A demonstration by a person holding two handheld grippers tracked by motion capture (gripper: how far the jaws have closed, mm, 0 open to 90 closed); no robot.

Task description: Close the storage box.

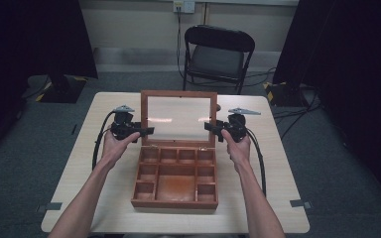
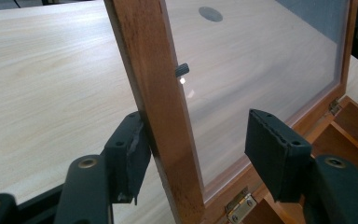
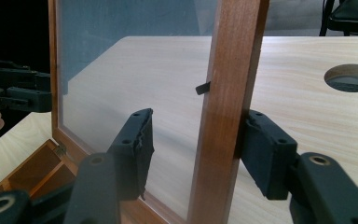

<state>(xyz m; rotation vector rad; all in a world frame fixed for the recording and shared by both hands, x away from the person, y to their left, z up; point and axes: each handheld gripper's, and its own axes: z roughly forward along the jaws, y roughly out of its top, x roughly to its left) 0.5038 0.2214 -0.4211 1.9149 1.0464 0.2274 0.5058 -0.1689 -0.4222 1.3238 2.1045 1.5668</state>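
A wooden box (image 1: pixel 176 191) with several compartments stands open on the table, its glass-paned lid (image 1: pixel 178 94) upright. My left gripper (image 1: pixel 149 131) straddles the lid's left frame rail (image 2: pixel 154 84). In the left gripper view (image 2: pixel 196 126) one pad rests against the rail's outer side, and the other stands clear of the glass (image 2: pixel 261 56). My right gripper (image 1: pixel 209 126) straddles the right rail (image 3: pixel 230 84). In the right gripper view (image 3: pixel 198 121) one pad touches the rail's outer side, with a gap between the other pad and the pane. Both are open.
The light wooden table (image 1: pixel 104 114) has a round cable hole (image 3: pixel 352 77) behind the lid. A black folding chair (image 1: pixel 218 54) stands beyond the far edge. Brass hinges (image 2: pixel 240 207) join lid and box. The left gripper (image 3: pixel 18 91) shows through the glass.
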